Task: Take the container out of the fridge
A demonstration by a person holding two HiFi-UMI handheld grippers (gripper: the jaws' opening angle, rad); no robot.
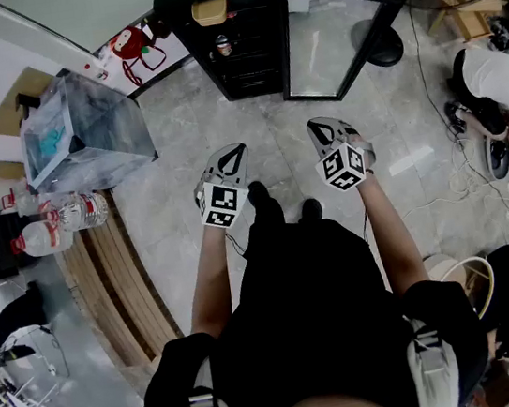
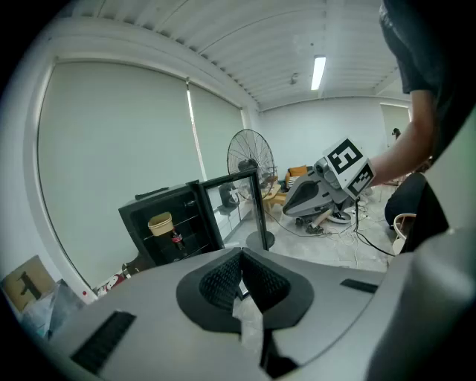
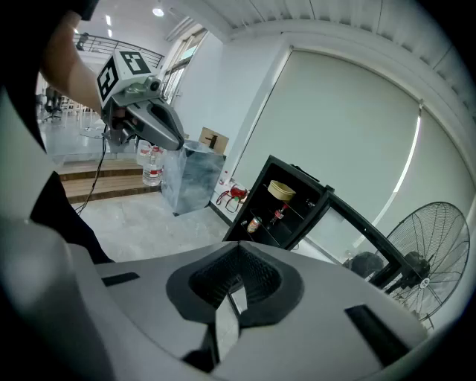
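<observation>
Grey marbled floor (image 1: pixel 187 132) lies under you and runs ahead to a small black fridge (image 1: pixel 242 57) against the wall, its glass door (image 1: pixel 321 46) already swung wide and standing out beyond your right tongs (image 1: pixel 316 125). That open door is the only part of the job that looks done. Your left tongs (image 1: pixel 237 148) have their jaws pressed together with nothing between them, and the right pair is the same: closed and empty. The container (image 1: pixel 210 10) has not been touched; it sits on the top shelf inside the fridge, out past the tips of both tongs and well apart from them, closer to the line of your left pair than your right. A can and a small bottle stand on the shelf below it. It is a round tan tub standing upright with its lid up, wider than it is tall, so its axis runs vertically and it has no real long side to line up on. By my reading everything else is left to do: close in, part one pair of jaws, take the tub by its wall or rim, and draw it out toward you
</observation>
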